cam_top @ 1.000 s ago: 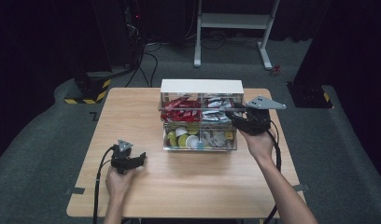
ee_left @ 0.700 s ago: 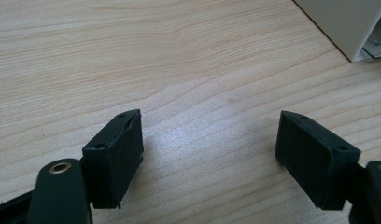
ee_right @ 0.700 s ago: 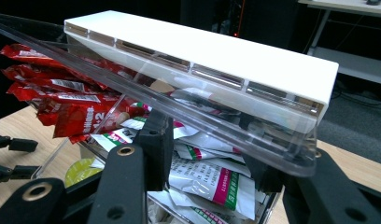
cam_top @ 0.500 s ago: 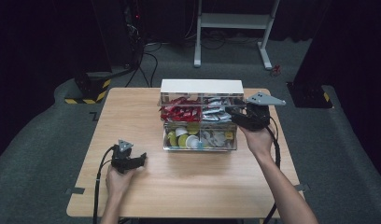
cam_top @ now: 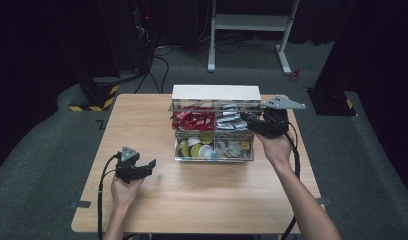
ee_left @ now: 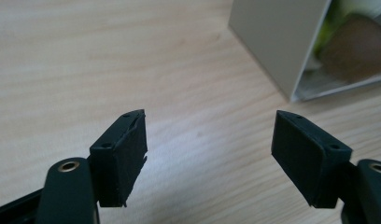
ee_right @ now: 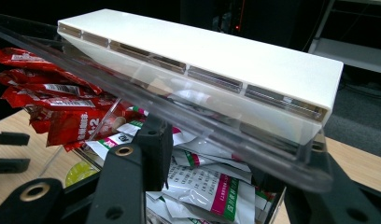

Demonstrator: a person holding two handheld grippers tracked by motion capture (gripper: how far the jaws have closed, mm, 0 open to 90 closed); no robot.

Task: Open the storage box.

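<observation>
**Jaws closing in on the box's clear lid**

The right gripper (cam_top: 253, 122) jaws are standing apart around the clear lid (ee_right: 188, 116) of the storage box (cam_top: 214, 155), whose edge lies between them; over the last second they have been edging further in, so a grip looks close. The left gripper (cam_top: 142, 169) is resting wide open and empty on the surface (cam_top: 202, 200). Red packets (ee_right: 62, 112) are showing "+2"; the white sachets (ee_right: 212, 186) carry unreadable print.
</observation>
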